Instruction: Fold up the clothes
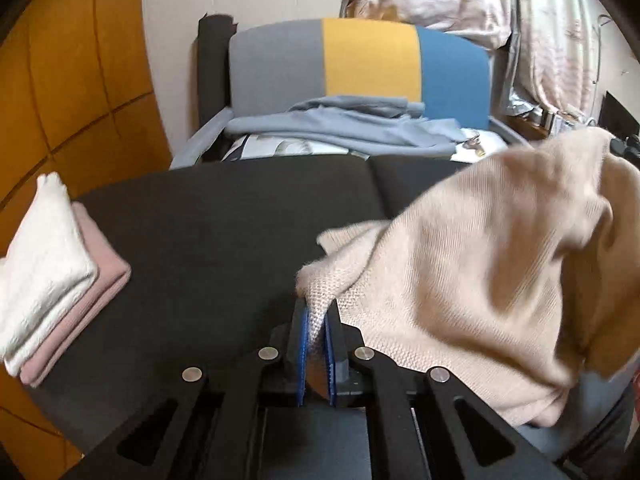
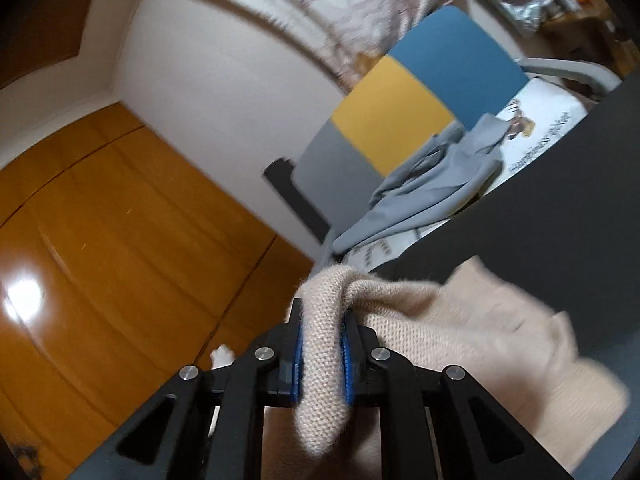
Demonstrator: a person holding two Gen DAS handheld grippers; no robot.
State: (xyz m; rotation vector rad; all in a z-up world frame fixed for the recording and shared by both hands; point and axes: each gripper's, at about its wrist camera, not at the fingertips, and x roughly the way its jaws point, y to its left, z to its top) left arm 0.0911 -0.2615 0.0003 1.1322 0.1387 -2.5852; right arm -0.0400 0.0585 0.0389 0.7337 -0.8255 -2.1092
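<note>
Left wrist view: our left tongs point(image 1: 316, 320) and right tongs point(image 2: 322, 344) each pinch the beige sweater point(image 1: 480, 272), lifted over the dark surface's point(image 1: 200, 220) right side; next we spread it flat.

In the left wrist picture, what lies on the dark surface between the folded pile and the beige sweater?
Nothing: in the left wrist view the dark surface is bare between the folded pile and the beige sweater.
</note>
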